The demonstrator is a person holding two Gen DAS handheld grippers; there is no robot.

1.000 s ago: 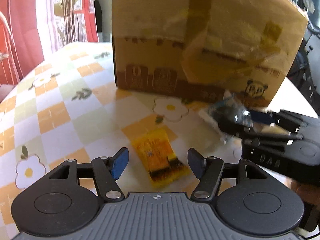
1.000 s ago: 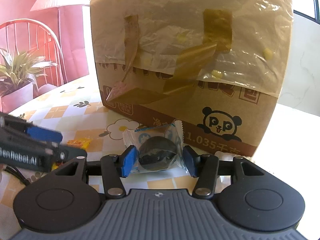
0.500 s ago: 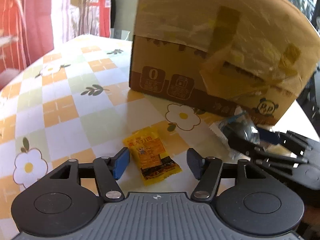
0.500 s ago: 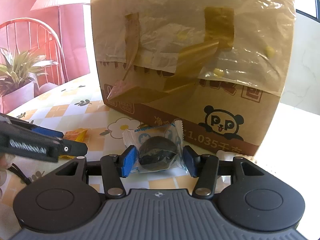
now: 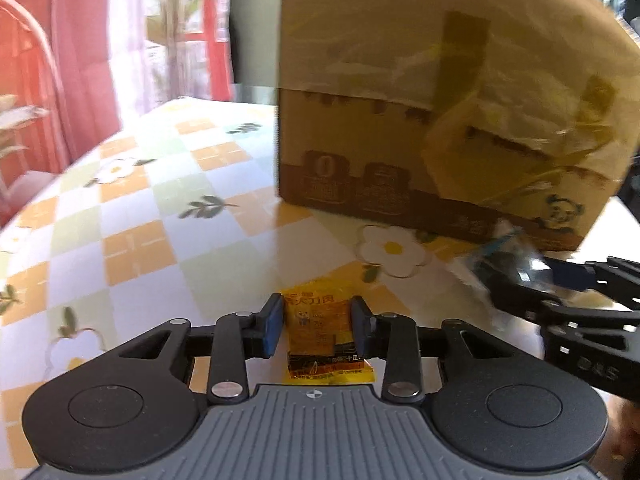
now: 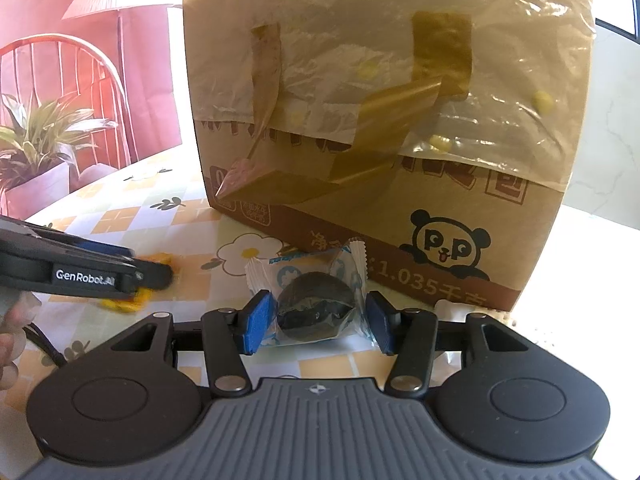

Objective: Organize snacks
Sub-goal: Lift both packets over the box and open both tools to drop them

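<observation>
Between left tool [image 5: 318,330]: yellow packet [image 5: 324,336], lengthwise

I'm looking at the table [image 5: 132,216], covered in a checked cloth with white flowers and green leaves. A big taped cardboard box [image 6: 384,120] stands on it. In front, a yellow snack packet [image 5: 320,332] lies flat; the clear-wrapped dark cookie [image 6: 312,308] sits just beside the box.
</observation>
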